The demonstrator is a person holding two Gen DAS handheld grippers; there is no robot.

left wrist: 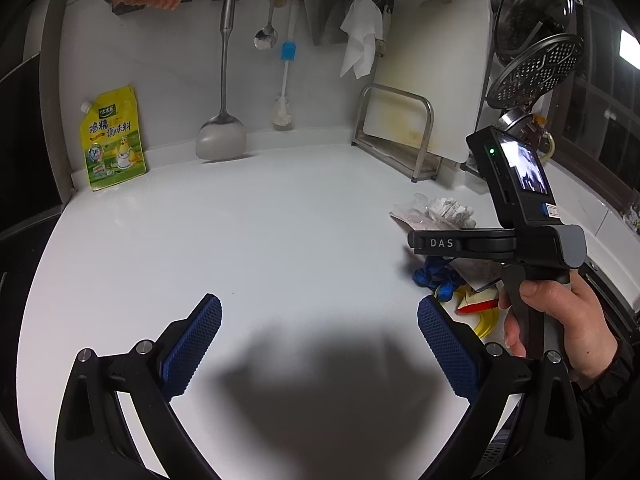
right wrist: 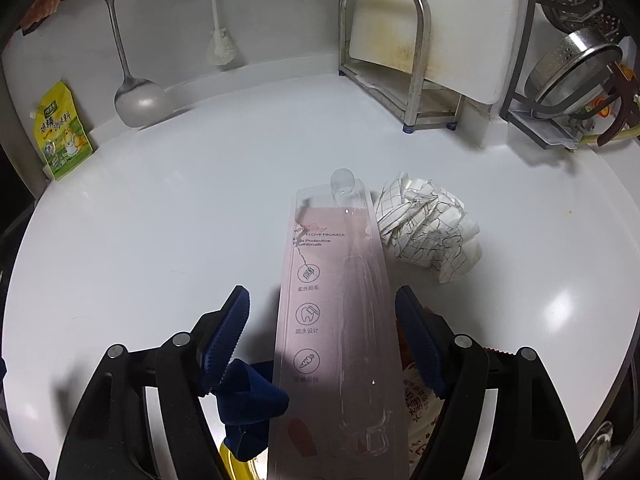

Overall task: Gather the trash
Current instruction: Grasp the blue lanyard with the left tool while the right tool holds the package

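1. White kitchen countertop (left wrist: 240,220) against a white wall; rail above with hanging ladle (left wrist: 222,120), spoon (left wrist: 267,28), blue-collared brush (left wrist: 286,76) and white cloth (left wrist: 360,40).
2. Yellow seasoning pouch (left wrist: 112,140) upright at far left against the wall; cutting board (left wrist: 432,80) in a metal rack (left wrist: 400,136) at right rear.
3. Visible only from the right wrist: pink toothbrush package (right wrist: 336,300) lying lengthwise between the right gripper (right wrist: 324,332) fingers, crumpled checked paper (right wrist: 428,228) just beside its far right edge, blue fabric scrap (right wrist: 248,400) under the left finger, printed wrapper (right wrist: 416,400) by the right finger.
4. Right gripper fingers apart, straddling the package, not clamped.
5. Visible only from the left wrist: right hand (left wrist: 560,320) wrapped round the right gripper's handle, device held above the trash pile; red-and-white wedge (left wrist: 478,302) on yellow film beside the blue scrap.
6. Left gripper (left wrist: 320,344) fingers wide apart over bare countertop, holding nothing, well left of the trash.
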